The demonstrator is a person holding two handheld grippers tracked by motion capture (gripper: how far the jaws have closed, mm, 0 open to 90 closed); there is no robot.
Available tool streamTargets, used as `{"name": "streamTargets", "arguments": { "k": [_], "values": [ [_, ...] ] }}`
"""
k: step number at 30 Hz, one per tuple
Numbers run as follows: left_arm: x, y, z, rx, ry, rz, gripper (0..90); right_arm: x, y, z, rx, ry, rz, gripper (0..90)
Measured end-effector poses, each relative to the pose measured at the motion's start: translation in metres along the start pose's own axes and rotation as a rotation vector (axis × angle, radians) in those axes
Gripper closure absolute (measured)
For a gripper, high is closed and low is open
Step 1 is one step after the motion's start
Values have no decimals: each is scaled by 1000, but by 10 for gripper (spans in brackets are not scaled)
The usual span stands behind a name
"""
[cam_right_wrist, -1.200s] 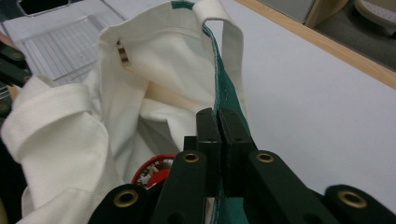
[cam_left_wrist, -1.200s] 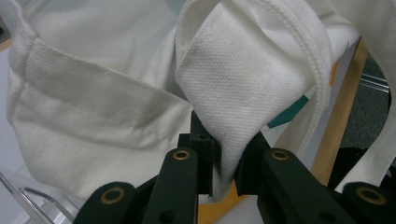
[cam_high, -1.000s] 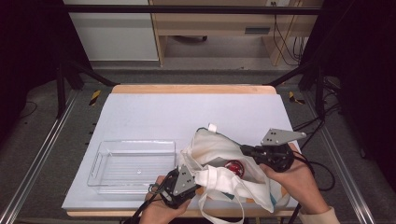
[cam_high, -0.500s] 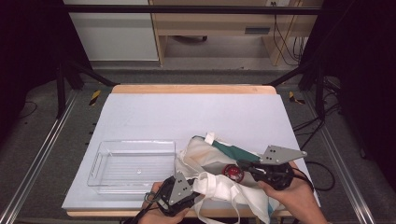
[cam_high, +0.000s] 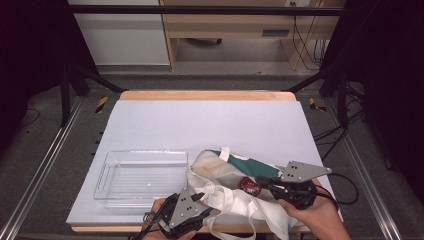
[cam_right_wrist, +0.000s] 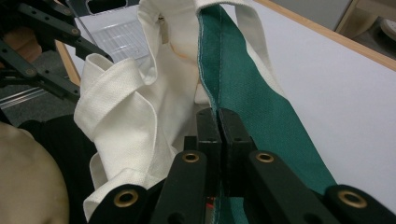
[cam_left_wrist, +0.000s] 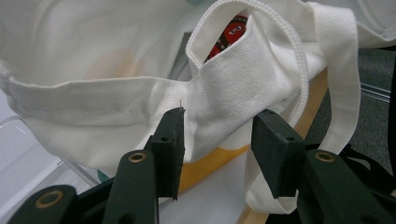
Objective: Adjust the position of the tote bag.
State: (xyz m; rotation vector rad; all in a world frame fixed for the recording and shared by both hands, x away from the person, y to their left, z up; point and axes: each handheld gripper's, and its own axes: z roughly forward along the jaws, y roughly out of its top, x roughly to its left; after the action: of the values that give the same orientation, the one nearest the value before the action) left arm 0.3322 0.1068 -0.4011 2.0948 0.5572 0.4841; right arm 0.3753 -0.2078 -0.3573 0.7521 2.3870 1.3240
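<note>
Comparing this moment with the earlier high views: your left gripper [cam_high: 197, 197] has just been opening, and its jaws now stand apart with the white canvas rim of the tote bag [cam_high: 225, 185] between them but not pressed. In the left gripper view the bag rim [cam_left_wrist: 224, 93] bulges into the gap; neither pad [cam_left_wrist: 170, 140] clamps it, so I judge that you have released that side, or are re-seating the hold. The bag itself has gone from bunched upright to lying flatter and longer toward the far right.

Left of your left gripper, just beyond its outer side, lies the clear plastic tray [cam_high: 142, 175], empty. Straight ahead of that gripper's jaws sits the bag mouth, with a red printed item [cam_left_wrist: 229, 35] showing inside the opening. A loose white strap [cam_left_wrist: 338, 74] hangs to the right of the jaws, over the table edge.

Further right, your right gripper [cam_high: 267, 184] is clamped tight on the green panel of the bag. In the right gripper view the jaws meet on the green fabric seam [cam_right_wrist: 219, 88], with the green panel [cam_right_wrist: 261, 107] running ahead and right, and a folded white strap [cam_right_wrist: 116, 107] to the left.

Judgement: only one side of the mouth is secured. Expect the opening to sag shut until the left jaws re-grip.
</note>
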Motion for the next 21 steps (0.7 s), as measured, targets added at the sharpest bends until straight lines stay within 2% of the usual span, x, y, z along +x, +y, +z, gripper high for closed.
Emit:
{"name": "streamTargets", "arguments": {
  "k": [4, 6, 12, 18, 21],
  "values": [
    [-1, 1, -7, -12, -9, 8, 538, -1, -1, -1, -4, -2, 4, 883],
    [-1, 3, -12, -30, -21, -3, 532, -2, -1, -1, -5, -2, 8, 883],
    [1, 18, -15, -65, -15, 10, 517, -1, -2, -1, 2, 1, 6, 882],
    [2, 36, 0, -82, -48, 25, 510, -2, -2, -1, 1, 0, 12, 882],
    [2, 42, 13, -78, -101, 15, 501, -3, -2, -1, 1, 1, 11, 882]
  ]
}}
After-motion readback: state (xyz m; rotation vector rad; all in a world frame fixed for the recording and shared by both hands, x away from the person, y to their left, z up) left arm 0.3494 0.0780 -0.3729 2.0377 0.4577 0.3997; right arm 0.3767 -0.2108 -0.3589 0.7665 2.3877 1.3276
